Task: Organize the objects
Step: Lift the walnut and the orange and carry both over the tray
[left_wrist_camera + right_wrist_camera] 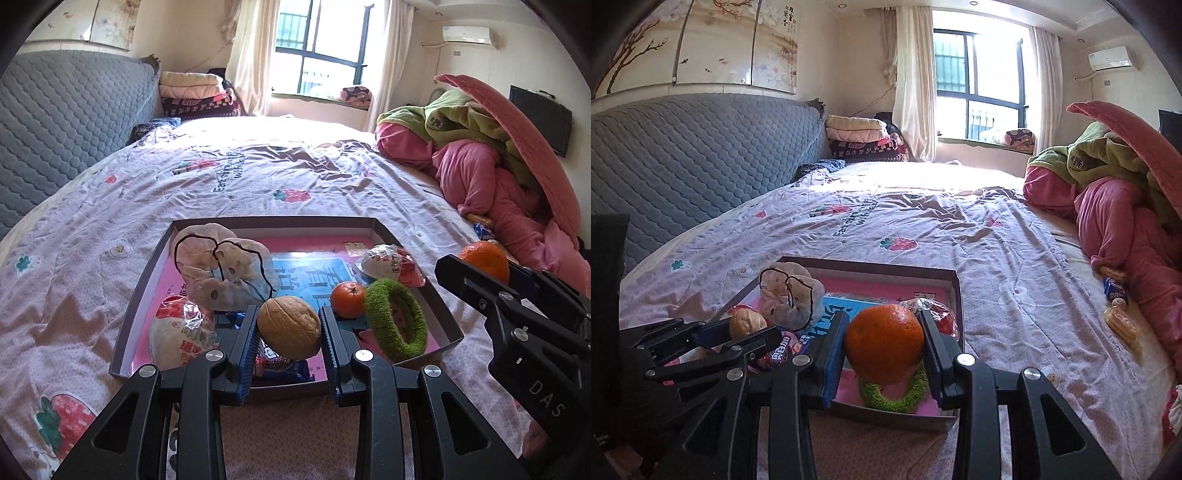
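Note:
My left gripper [289,326] is shut on a tan walnut [289,334], held just above the near part of a shallow pink-lined tray [138,295] on the bed. My right gripper [884,341] is shut on an orange [884,349] over the tray's near right corner. In the left wrist view the right gripper [480,264] and its orange [487,258] sit at the right. The tray holds folded pale socks [221,266], a white-and-red snack packet [181,332], a small mandarin [347,298], a green scrunchie [397,325], another wrapped snack [391,264] and a blue packet [280,365].
The tray lies on a pink patterned bedsheet [258,184]. A grey quilted headboard [701,155] stands at the left. Pink and green bedding [1115,206] is heaped at the right, with a wrapped biscuit [1123,321] and a blue packet [1113,290] beside it.

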Action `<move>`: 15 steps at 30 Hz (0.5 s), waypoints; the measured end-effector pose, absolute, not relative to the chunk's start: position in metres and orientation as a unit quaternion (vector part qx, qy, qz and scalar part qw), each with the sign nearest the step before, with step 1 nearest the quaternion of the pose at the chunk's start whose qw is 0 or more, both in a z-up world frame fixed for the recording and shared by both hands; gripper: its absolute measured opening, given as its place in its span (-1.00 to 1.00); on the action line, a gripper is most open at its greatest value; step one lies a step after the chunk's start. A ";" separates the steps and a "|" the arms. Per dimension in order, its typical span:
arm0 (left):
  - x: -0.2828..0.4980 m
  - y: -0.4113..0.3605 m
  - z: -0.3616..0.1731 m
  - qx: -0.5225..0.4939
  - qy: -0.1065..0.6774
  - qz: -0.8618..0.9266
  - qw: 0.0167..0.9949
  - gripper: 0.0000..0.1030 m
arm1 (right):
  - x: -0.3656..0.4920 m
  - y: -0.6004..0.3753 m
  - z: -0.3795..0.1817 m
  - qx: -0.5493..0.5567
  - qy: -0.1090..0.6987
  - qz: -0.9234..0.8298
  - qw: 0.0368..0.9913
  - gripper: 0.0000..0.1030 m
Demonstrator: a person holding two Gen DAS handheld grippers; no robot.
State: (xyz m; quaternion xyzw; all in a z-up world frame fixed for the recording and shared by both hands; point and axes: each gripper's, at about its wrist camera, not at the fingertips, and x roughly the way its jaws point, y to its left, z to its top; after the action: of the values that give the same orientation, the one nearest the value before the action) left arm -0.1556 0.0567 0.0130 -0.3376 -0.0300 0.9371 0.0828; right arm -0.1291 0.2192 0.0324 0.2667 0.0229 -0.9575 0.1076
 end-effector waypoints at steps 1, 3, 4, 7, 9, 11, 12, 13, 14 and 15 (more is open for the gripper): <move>-0.157 0.058 0.013 -0.339 -0.029 0.937 0.084 -0.38 | -0.130 0.220 0.033 0.267 0.024 -0.958 0.105 -0.26; -0.159 0.060 0.012 -0.338 -0.027 0.937 0.083 -0.38 | -0.132 0.223 0.033 0.266 0.021 -0.958 0.104 -0.26; -0.160 0.062 0.011 -0.338 -0.025 0.937 0.082 -0.38 | -0.133 0.225 0.033 0.266 0.019 -0.958 0.102 -0.26; -0.165 0.065 0.008 -0.343 -0.024 0.935 0.085 -0.38 | -0.136 0.228 0.032 0.269 0.015 -0.958 0.102 -0.26; -0.168 0.067 0.005 -0.345 -0.020 0.935 0.084 -0.38 | -0.139 0.229 0.031 0.272 0.018 -0.957 0.098 -0.26; -0.171 0.069 0.002 -0.350 -0.019 0.932 0.087 -0.38 | -0.143 0.230 0.028 0.276 0.018 -0.956 0.097 -0.26; -0.172 0.070 0.001 -0.352 -0.018 0.932 0.088 -0.37 | -0.145 0.230 0.026 0.279 0.017 -0.955 0.095 -0.26; -0.174 0.072 -0.001 -0.354 -0.015 0.931 0.089 -0.38 | -0.147 0.231 0.024 0.282 0.016 -0.955 0.095 -0.26; -0.175 0.073 -0.003 -0.356 -0.013 0.930 0.089 -0.38 | -0.149 0.232 0.022 0.286 0.014 -0.954 0.094 -0.26; -0.176 0.075 -0.004 -0.357 -0.013 0.929 0.090 -0.38 | -0.151 0.233 0.020 0.289 0.011 -0.953 0.093 -0.26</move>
State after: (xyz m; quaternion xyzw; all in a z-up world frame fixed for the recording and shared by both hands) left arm -0.1761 0.0752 -0.0042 -0.3575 -0.0126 0.9295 0.0899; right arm -0.1509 0.2328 0.0204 0.2892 0.0111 -0.9527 0.0931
